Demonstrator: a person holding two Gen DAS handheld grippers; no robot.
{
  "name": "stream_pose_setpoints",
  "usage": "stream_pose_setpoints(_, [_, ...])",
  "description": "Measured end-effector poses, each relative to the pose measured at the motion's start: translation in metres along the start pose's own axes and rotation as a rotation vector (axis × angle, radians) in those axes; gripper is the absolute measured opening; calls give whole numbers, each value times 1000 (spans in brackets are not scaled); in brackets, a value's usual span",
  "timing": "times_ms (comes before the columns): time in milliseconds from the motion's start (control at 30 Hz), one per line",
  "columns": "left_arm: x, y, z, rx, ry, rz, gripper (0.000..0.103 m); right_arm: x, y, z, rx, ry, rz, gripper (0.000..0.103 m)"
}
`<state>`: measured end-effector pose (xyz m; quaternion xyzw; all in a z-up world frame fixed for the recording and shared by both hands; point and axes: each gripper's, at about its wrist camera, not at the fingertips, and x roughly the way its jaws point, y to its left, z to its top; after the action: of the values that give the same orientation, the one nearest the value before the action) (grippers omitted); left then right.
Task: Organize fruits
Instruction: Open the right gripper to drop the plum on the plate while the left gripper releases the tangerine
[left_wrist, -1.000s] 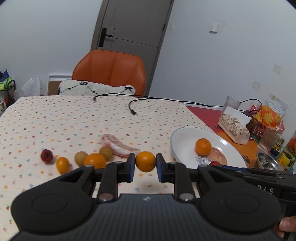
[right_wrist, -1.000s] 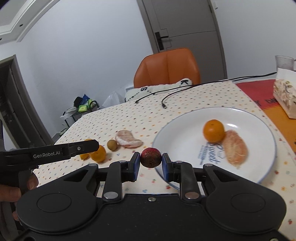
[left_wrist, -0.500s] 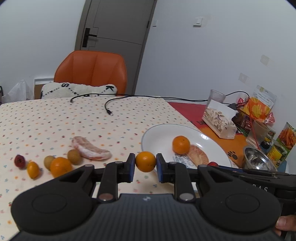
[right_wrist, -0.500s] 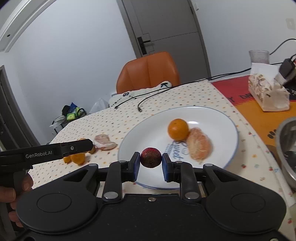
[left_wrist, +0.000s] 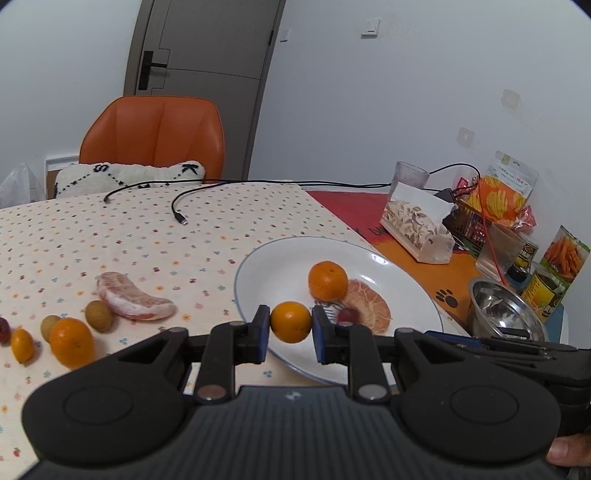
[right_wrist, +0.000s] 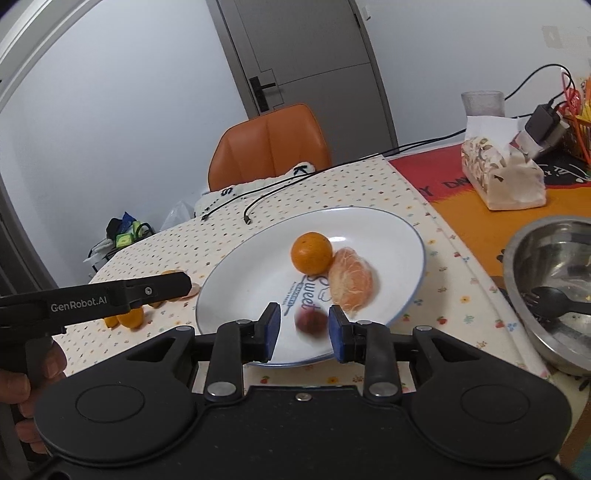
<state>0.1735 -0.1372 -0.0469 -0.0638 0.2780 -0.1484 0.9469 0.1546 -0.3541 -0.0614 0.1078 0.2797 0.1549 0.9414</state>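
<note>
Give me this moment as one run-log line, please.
left gripper: shut on orange | right gripper: open, red fruit blurred over plate

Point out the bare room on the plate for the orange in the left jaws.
The plate's left half is bare, from the whole orange out to the left rim. The far side behind that orange is bare too. It is crowded at the centre-right: whole orange, peeled segment and red fruit near the front rim.
</note>
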Motion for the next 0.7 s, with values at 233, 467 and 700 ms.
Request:
stream_pose_setpoints(233, [7, -9, 1, 6, 6, -23, 23, -4, -6, -2, 8, -2, 3, 32])
stream_pose_setpoints(467, [3, -2, 2, -2, 5, 31, 45, -4, -5, -1, 6, 0, 9, 35])
stream_pose_setpoints(700, [-14, 19, 1, -26, -37, 122, 80, -1, 1, -1, 3, 5, 17, 39])
